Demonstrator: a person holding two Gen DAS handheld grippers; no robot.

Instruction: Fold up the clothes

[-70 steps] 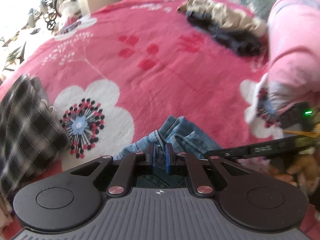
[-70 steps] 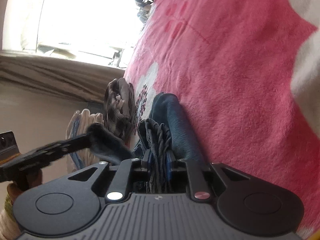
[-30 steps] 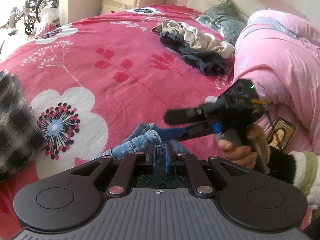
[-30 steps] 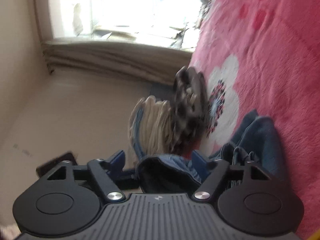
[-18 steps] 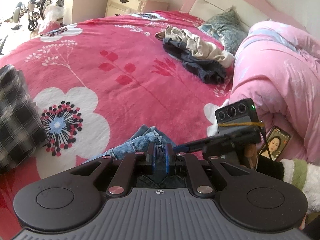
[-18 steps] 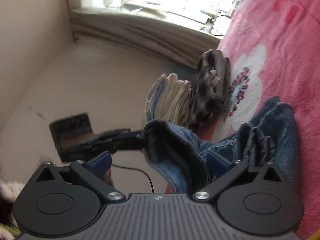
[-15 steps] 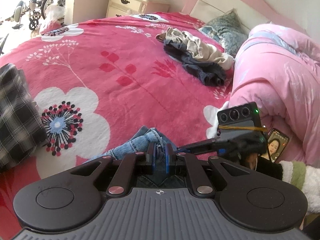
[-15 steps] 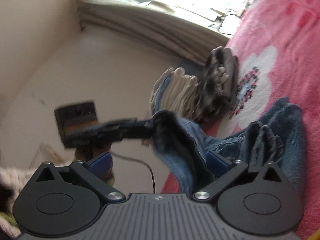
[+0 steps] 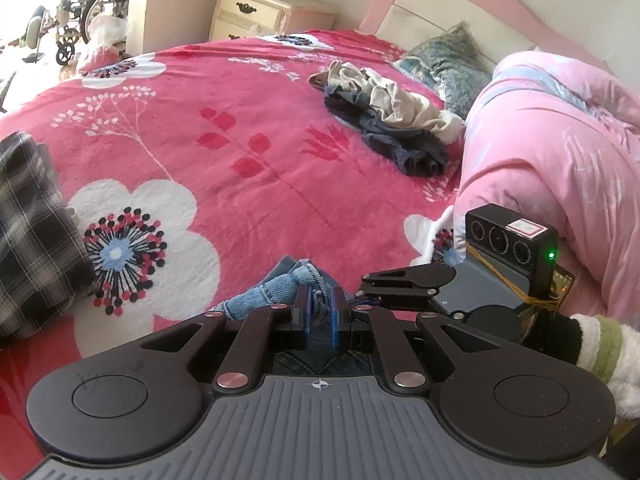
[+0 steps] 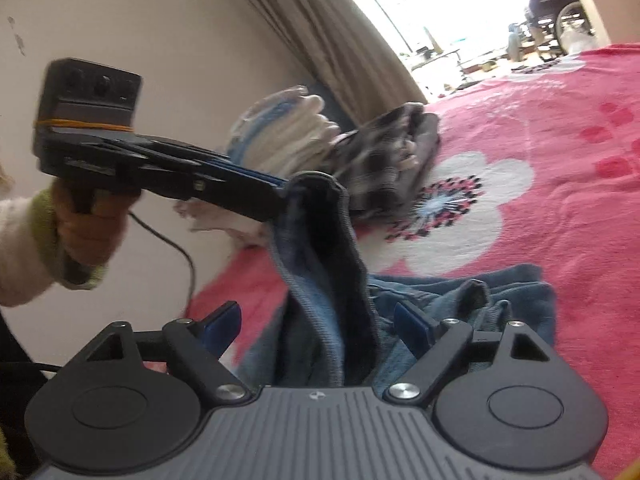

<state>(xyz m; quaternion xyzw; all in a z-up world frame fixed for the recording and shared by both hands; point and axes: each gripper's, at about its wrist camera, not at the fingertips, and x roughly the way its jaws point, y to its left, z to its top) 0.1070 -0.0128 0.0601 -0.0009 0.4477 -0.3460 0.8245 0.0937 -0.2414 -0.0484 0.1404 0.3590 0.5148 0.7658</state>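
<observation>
Our left gripper [image 9: 319,317] clamped on denim jeans [image 10: 320,280], one edge lifted off pink bedspread [image 9: 240,160], rest bunched near bed edge. Our right gripper [image 10: 318,322] wide apart, straddling hanging fold, gripping nothing. Risks, as we judge: single pinch lets heavy denim slip; closing right on bunched layers traps wrong ply, skews fold. Plaid stack [image 9: 28,240] left; unfolded heap [image 9: 392,120] far.

Daylight enters from the upper left of the left wrist view and the upper right of the right wrist view; both areas blown out. Bed [image 9: 248,128] evenly lit, shadows soft. Fisheye curvature strong at edges, dark corners. Right wrist view: motion blur on the folded pile [image 10: 384,148].
</observation>
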